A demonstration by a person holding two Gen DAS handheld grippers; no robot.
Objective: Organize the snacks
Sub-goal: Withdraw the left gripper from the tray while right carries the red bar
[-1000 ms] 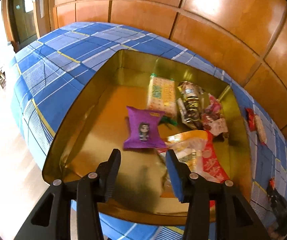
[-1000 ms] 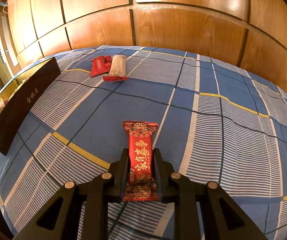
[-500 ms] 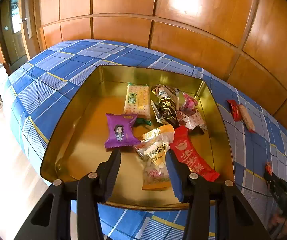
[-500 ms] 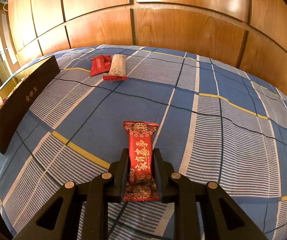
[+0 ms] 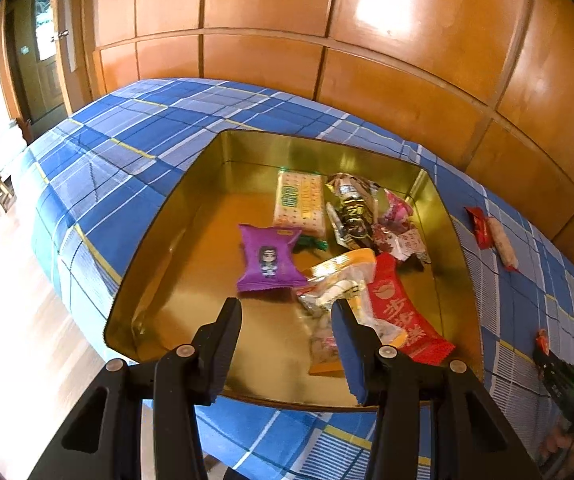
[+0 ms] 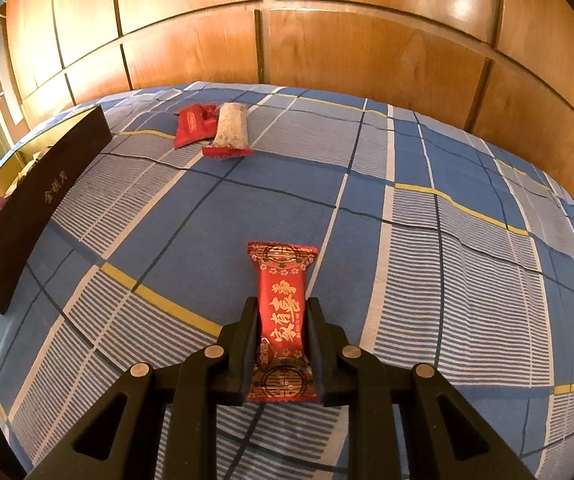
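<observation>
With the right gripper (image 6: 281,344) clamped on the red bar (image 6: 282,316) and the left gripper (image 5: 287,340) apart and empty, the bar should clear the box (image 5: 159,240) wall before release.

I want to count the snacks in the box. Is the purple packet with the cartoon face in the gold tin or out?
In. The purple packet lies flat on the gold tin's floor, inside its walls.

Left gripper (image 5: 287,320), jaws apart and empty, above snack-strewn gold tin (image 5: 159,248).
</observation>
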